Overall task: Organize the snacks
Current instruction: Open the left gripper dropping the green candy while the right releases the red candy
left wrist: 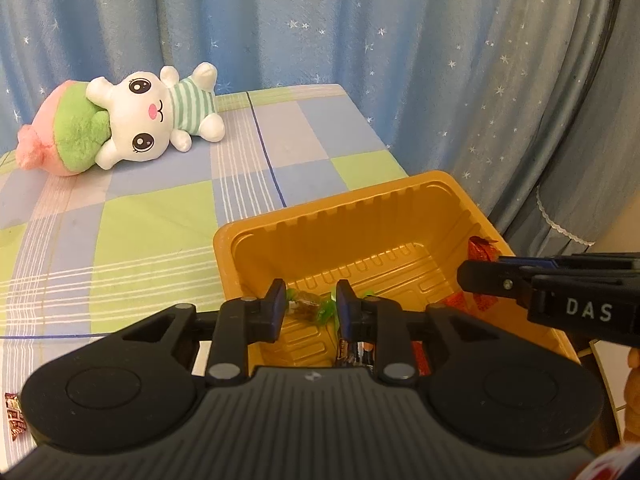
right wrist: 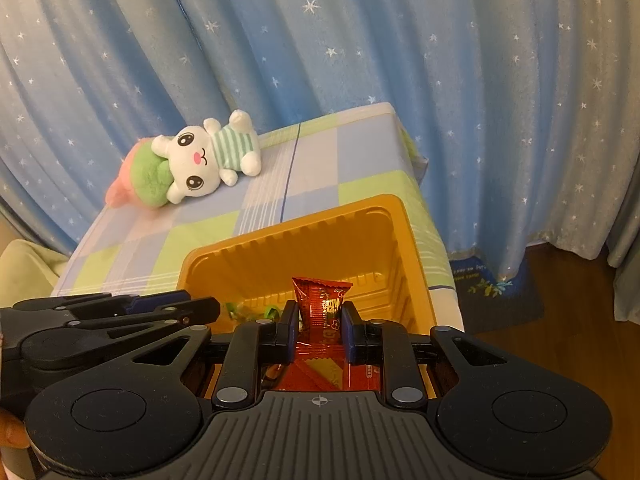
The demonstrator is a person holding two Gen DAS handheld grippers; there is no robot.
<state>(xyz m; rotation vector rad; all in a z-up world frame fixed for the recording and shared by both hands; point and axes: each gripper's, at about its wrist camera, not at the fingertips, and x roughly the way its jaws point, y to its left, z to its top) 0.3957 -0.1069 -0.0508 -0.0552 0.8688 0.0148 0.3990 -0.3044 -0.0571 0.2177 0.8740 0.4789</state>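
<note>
A: Where do the snacks sit?

B: Mostly inside the orange plastic tray (left wrist: pixel 230 248), which rests on the checked cloth (left wrist: pixel 140 216) over the surface. A green-wrapped candy (left wrist: pixel 308 304) lies on the tray floor, and a dark wrapper (left wrist: pixel 352 354) shows closer in, partly hidden by the left tool (left wrist: pixel 310 300).

A: Is the left tool gripping that green candy?

B: No. Its jaws stand a little apart over the tray, with the candy seen in the gap but below them, and the pads do not press on it. It is released.

A: And the right tool?

B: The right tool (right wrist: pixel 320 316) is clenched on a red foil snack packet (right wrist: pixel 322 300), which stands upright between the pads above the tray's near end. In the left wrist view, that tool reaches in from the right over the tray's rim.

A: Anything left outside the tray?

B: One red and brown wrapped candy (left wrist: pixel 14 416) lies on the surface at the far left edge of the left wrist view. A white plush rabbit (left wrist: pixel 156 116) lies on its side at the far end, just before the blue starred curtain (left wrist: pixel 320 20).
</note>
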